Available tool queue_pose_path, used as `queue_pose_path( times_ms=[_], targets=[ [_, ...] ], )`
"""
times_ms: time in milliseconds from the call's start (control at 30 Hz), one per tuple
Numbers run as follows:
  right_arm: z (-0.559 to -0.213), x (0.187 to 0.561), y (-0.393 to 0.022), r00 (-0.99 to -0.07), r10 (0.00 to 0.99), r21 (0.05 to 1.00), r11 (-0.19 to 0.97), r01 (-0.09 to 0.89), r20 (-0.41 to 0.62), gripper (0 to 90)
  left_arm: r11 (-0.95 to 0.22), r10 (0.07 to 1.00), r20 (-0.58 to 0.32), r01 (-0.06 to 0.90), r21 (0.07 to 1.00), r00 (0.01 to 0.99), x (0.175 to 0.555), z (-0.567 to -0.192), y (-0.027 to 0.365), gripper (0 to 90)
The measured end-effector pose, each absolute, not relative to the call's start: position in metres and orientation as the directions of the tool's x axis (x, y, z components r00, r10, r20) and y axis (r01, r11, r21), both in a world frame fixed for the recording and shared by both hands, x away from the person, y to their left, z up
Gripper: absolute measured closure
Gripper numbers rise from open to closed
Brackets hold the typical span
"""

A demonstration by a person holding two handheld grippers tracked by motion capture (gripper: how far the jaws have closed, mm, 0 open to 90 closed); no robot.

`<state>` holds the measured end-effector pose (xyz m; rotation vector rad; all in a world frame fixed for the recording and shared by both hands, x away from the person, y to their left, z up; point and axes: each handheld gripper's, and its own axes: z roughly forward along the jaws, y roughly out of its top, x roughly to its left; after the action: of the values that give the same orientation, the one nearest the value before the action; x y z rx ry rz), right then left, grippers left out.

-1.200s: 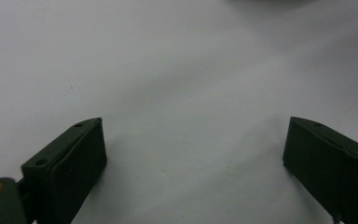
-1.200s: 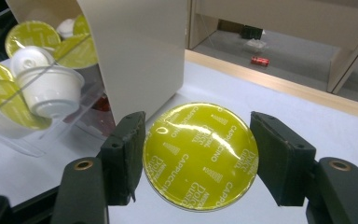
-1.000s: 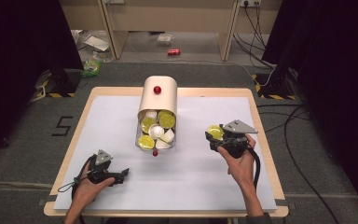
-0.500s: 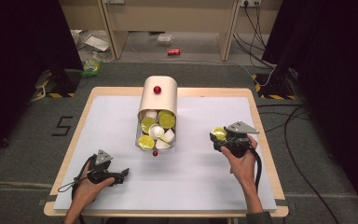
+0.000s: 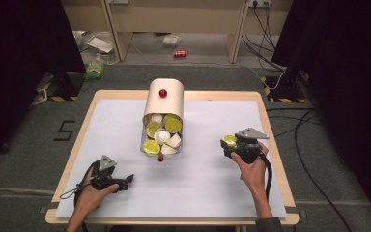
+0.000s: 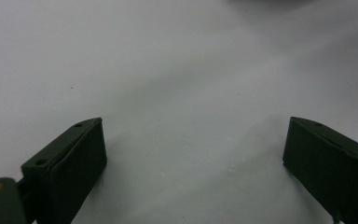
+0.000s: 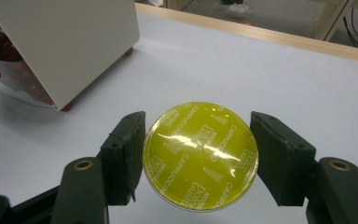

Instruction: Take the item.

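A cream bin (image 5: pixel 164 104) lies on its side mid-table, its open mouth toward me, with several yellow-lidded and white coffee capsules (image 5: pixel 162 133) inside. My right gripper (image 5: pixel 228 144) hovers low over the white sheet to the right of the bin, shut on a yellow cappuccino capsule (image 5: pixel 230 140). In the right gripper view the capsule's foil lid (image 7: pixel 200 156) faces the camera between both pads, and the bin's side (image 7: pixel 74 42) stands at upper left. My left gripper (image 5: pixel 128 181) rests at the near left, open, its jaws (image 6: pixel 193 154) wide apart over bare sheet.
A red knob (image 5: pixel 163 93) sits on the bin's upper side and a small red foot (image 5: pixel 160 158) at its mouth. The white sheet (image 5: pixel 207 188) covers the wooden table (image 5: pixel 268 121). Cables (image 5: pixel 314 159) trail on the floor at right.
My right hand has sunk a little toward the table and drifted slightly right with the capsule still gripped. The left hand has stayed put.
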<state>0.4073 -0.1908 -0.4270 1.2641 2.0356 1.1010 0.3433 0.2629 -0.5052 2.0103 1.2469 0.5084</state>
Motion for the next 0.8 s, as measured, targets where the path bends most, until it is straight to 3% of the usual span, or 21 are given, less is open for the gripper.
queue_pose_path(
  times_ms=[800],
  targets=[
    [-0.446, 0.414, -0.193, -0.430, 0.903, 0.801, 0.260, 0.539, -0.003, 38.5, -0.286, 0.888, -0.035, 0.611, 0.738, 0.458, 0.343, -0.505, 0.263, 5.3]
  ],
)
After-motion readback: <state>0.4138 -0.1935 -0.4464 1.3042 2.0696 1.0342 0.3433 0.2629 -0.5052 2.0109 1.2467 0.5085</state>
